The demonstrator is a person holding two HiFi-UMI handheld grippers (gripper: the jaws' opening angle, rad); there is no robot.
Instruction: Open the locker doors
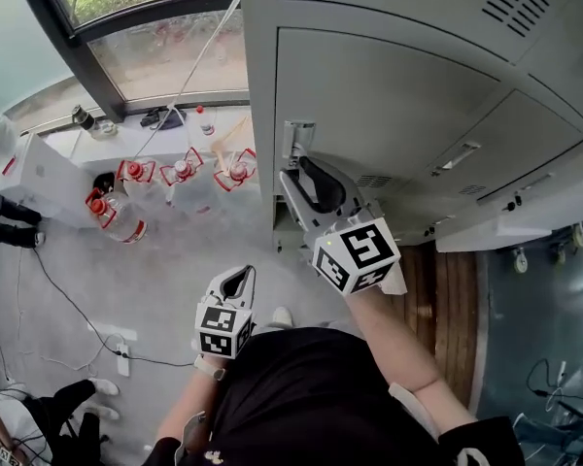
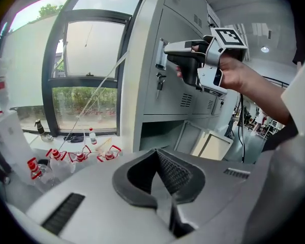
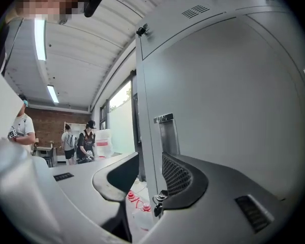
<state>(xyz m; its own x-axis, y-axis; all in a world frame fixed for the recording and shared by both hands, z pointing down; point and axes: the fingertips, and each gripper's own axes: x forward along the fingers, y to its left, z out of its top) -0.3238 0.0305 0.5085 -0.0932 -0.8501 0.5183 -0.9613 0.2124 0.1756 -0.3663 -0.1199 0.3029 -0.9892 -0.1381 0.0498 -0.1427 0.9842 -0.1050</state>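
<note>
Right gripper (image 1: 297, 168): jaws spread, the left edge of the upper locker door (image 1: 389, 95) between them, just by its recessed handle (image 1: 298, 136); the door sits flush with the cabinet. Left gripper (image 1: 239, 275): jaws pressed together, empty, low and near the person, well apart from the lockers.

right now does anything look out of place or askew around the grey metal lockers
Only one thing: low on the grey metal lockers, the lower doors stand swung open, while the tall door above them is shut. Nothing looks spilled or damaged.
</note>
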